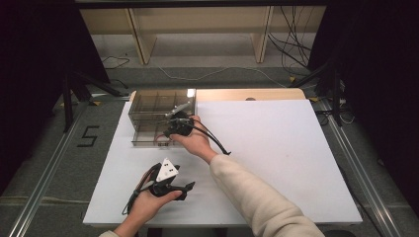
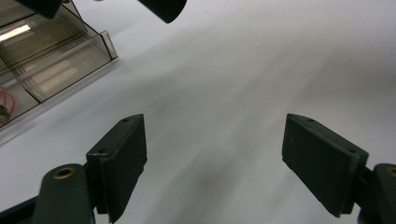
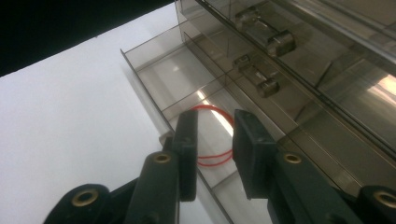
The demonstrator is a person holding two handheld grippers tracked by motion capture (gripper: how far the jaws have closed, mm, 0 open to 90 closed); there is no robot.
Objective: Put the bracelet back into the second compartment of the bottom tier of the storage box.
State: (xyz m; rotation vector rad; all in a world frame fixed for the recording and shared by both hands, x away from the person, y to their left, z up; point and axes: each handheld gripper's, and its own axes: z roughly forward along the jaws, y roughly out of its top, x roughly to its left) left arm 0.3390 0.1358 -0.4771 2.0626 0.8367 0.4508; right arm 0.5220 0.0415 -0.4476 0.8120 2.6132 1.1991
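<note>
Beyond the white table stand pale wooden shelves, black curtains and cables on grey floor.

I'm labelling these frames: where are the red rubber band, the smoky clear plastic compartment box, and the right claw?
Red thin rubber band [image 3: 212, 135]: right gripper view, on its loop between the jaws.
Smoky clear plastic compartment box [image 1: 148, 101]: high view, on a rear compartment wall.
Right claw [image 3: 215, 154]: right gripper view, midway between its tips.

Right tongs over clear compartment box; left tongs above white table.

Organizer box blocks far-left; table right open.
</note>
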